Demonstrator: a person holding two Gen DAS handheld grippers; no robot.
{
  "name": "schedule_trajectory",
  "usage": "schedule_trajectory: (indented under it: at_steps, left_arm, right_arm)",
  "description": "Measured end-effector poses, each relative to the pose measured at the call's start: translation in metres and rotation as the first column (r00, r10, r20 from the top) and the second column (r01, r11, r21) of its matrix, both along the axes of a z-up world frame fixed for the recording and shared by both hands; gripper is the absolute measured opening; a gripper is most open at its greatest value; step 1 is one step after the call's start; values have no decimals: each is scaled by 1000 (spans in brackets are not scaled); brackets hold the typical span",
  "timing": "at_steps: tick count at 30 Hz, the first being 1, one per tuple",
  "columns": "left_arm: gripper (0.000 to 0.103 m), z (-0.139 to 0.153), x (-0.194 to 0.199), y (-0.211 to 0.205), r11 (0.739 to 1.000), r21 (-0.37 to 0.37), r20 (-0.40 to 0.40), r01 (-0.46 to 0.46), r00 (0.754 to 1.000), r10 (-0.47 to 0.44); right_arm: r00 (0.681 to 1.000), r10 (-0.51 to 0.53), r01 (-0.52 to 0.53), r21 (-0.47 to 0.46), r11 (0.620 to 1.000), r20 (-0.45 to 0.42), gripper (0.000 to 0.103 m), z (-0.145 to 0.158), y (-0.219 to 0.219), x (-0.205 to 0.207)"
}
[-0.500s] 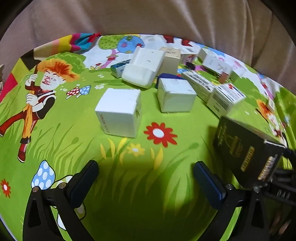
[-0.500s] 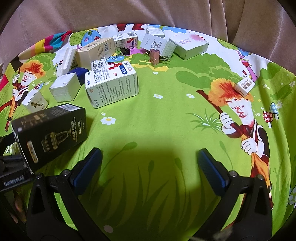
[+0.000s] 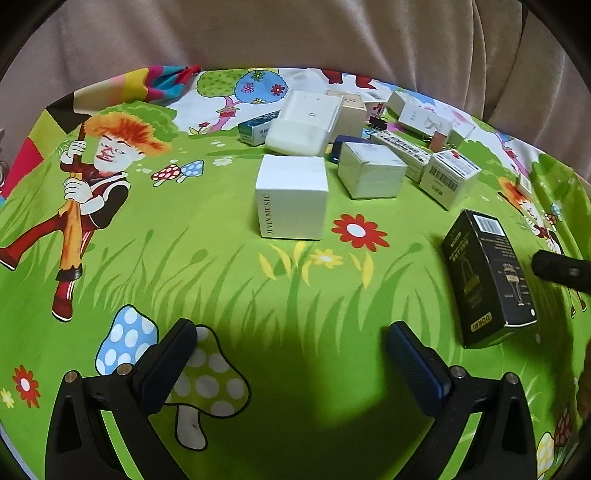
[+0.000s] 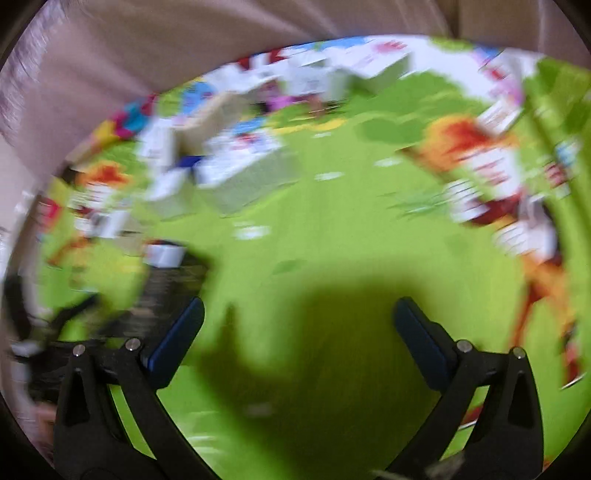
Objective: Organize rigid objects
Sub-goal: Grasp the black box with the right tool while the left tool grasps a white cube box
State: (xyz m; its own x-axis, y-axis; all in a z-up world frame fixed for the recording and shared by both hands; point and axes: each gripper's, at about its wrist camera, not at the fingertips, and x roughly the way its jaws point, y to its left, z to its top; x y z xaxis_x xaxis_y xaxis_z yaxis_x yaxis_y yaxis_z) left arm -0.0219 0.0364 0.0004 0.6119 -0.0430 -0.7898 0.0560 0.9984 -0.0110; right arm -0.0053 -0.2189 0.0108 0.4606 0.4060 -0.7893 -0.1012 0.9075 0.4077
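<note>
A black box (image 3: 489, 280) with gold print lies flat on the green cartoon cloth (image 3: 221, 280), to the right of my left gripper (image 3: 291, 354), which is open and empty above the cloth. A white cube box (image 3: 291, 197) marked JIYIN MUSIC stands ahead of it, with another white box (image 3: 369, 175) to its right. A dark gripper tip (image 3: 557, 271) reaches in beside the black box. The right wrist view is motion-blurred; my right gripper (image 4: 299, 328) is open and empty, with the black box (image 4: 162, 295) at its left finger.
Several white and cream boxes (image 3: 306, 125) cluster at the back of the cloth, with a barcode box (image 3: 448, 177) at the right. Beige sofa cushions (image 3: 332, 33) rise behind the cloth.
The black box has gone from tilted up to lying flat on the cloth. The left view has pulled back. The right gripper is moving fast, blurring its view.
</note>
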Motion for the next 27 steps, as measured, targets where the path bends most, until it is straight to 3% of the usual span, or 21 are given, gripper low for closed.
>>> schedule_trajectory:
  at_steps: [3, 5, 7, 10, 13, 17, 20, 27]
  left_arm:
    - [103, 0, 0, 0, 1000, 0, 0, 0, 1000, 0]
    - [103, 0, -1, 0, 1000, 7, -2, 1, 1000, -1]
    - [103, -1, -6, 3, 1000, 4, 13, 2, 1000, -2]
    - [103, 0, -11, 14, 1000, 10, 19, -18, 1000, 18]
    - [103, 1, -10, 21, 999, 17, 7, -41, 999, 41]
    - [103, 2, -5, 20, 997, 32, -15, -74, 997, 75]
    - [103, 1, 12, 13, 991, 16, -23, -130, 991, 131]
    - [102, 2, 77, -11, 998, 42, -28, -47, 998, 49]
  right_arm:
    - [1000, 27, -27, 59, 998, 12, 102, 8, 30, -5]
    - [998, 50, -50, 24, 998, 25, 102, 13, 57, -5]
    - [996, 74, -71, -64, 995, 49, 102, 17, 82, -6]
    - [992, 91, -64, -280, 958, 87, 101, 14, 113, -3]
    - [992, 115, -86, -394, 915, 52, 83, -5, 121, 0]
    - [984, 132, -79, -375, 924, 118, 45, -1, 92, -15]
    - [982, 130, -71, -378, 923, 134, 43, -1, 65, -23]
    - [980, 127, -61, -374, 925, 155, 43, 0, 52, -27]
